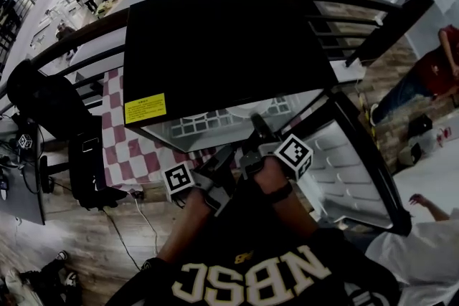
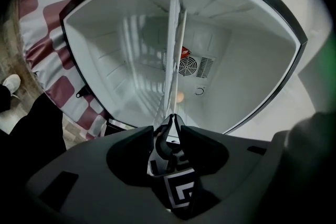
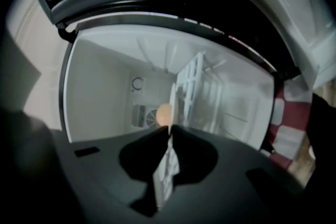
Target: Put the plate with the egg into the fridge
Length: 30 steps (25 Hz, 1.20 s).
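A white plate [image 1: 249,110] sticks out into the open black fridge [image 1: 215,46], just under its top edge. Both grippers hold the plate by its near rim. In the left gripper view the plate [image 2: 171,55] runs edge-on away from my left gripper [image 2: 172,117], which is shut on the rim, and the egg [image 2: 180,96] shows just right of the plate. In the right gripper view my right gripper [image 3: 169,129] is shut on the plate [image 3: 171,99], with the egg [image 3: 164,114] just left of it. Ahead lies the white fridge interior [image 2: 105,44].
The fridge door [image 1: 351,168] hangs open on the right, showing its white inner racks. A wire shelf [image 3: 192,81] and a round fan vent [image 2: 189,66] sit inside the fridge. A red-and-white checked cloth [image 1: 118,147] and dark bags [image 1: 50,107] lie on the left. People [image 1: 437,68] stand on the right.
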{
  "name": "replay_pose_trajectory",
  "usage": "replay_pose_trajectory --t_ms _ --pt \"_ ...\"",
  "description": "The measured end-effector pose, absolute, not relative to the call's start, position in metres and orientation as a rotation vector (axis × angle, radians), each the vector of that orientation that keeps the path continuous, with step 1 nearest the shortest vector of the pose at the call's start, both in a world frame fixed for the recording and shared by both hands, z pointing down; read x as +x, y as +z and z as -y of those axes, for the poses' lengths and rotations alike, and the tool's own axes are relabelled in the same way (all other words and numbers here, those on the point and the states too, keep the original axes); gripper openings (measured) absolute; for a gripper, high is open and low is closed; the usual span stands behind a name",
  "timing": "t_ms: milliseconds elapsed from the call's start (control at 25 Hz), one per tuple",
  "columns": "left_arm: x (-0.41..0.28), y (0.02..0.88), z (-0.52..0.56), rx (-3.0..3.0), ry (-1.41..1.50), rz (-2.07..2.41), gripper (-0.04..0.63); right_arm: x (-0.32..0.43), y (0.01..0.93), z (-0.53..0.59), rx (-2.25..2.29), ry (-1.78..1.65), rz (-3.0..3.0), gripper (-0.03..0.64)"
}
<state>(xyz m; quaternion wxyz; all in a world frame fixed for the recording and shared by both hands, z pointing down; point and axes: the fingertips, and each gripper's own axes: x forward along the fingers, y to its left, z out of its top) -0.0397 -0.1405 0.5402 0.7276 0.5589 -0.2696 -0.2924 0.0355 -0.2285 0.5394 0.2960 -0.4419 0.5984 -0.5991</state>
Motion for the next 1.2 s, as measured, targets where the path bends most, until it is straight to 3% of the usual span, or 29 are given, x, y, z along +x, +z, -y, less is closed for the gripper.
replay_pose_trajectory --t_ms 520,760,840,1040,1200 --pt "-0.05 0.539 0.101 1.201 -0.645 0.557 0.175 0.034 0.537 0.245 -1.411 -1.485 -1.84 0.045" --pt "-0.066 0.531 0.082 1.228 -0.666 0.548 0.175 0.018 0.532 0.228 -1.499 -1.452 -2.161 0.245" --pt "-0.068 0.531 0.075 1.233 -0.661 0.541 0.175 0.019 0.534 0.22 -1.539 -1.423 -2.208 0.283" --pt "-0.067 0.526 0.057 1.322 -0.618 0.522 0.175 0.027 0.527 0.187 -1.563 -1.318 -2.243 0.296" --pt "-0.079 0.506 0.062 1.558 -0.574 0.612 0.172 0.039 0.506 0.155 -1.731 -1.022 -2.385 0.296"
